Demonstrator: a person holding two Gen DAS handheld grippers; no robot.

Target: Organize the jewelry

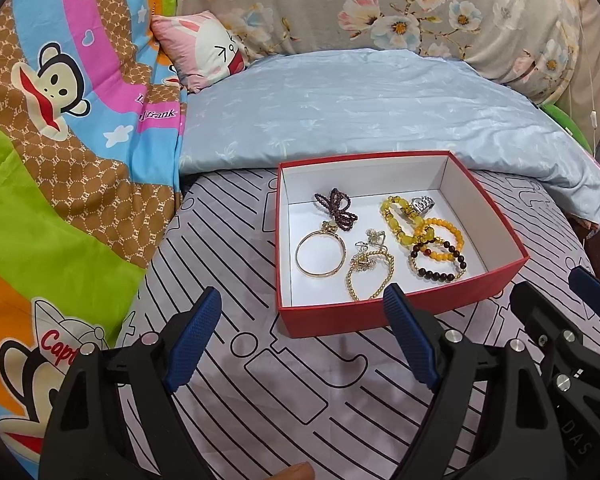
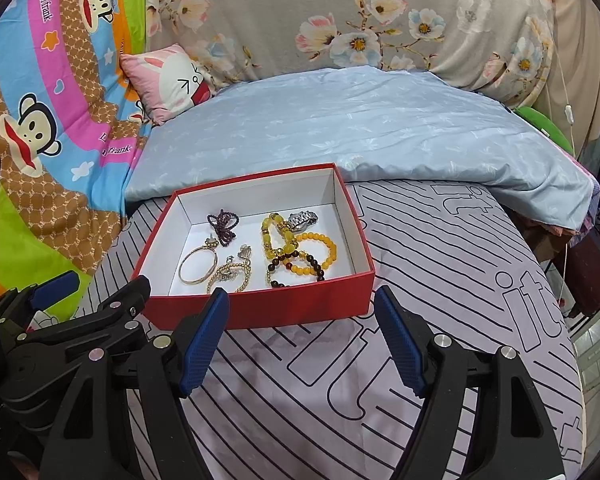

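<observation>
A red box (image 1: 380, 314) (image 2: 284, 306) with a white inside lies on the striped bed sheet. It holds a gold bangle (image 1: 320, 254) (image 2: 198, 266), a dark bead string (image 1: 336, 206) (image 2: 222, 224), a gold chain (image 1: 370, 270) (image 2: 230, 274), yellow and dark bead bracelets (image 1: 440, 240) (image 2: 300, 250) and a silver watch (image 1: 422, 204) (image 2: 304, 219). My left gripper (image 1: 304, 332) hovers open just short of the box's near wall, empty. My right gripper (image 2: 302, 336) is open and empty too, at the same wall. Each gripper shows at the edge of the other's view.
A folded light-blue quilt (image 1: 360, 108) (image 2: 360, 128) lies right behind the box. A colourful cartoon blanket (image 1: 60, 140) rises on the left, with a small pink pillow (image 1: 204, 52) (image 2: 168, 80) and a floral cushion (image 2: 360, 12) at the back. The bed's edge falls off on the right (image 2: 572, 320).
</observation>
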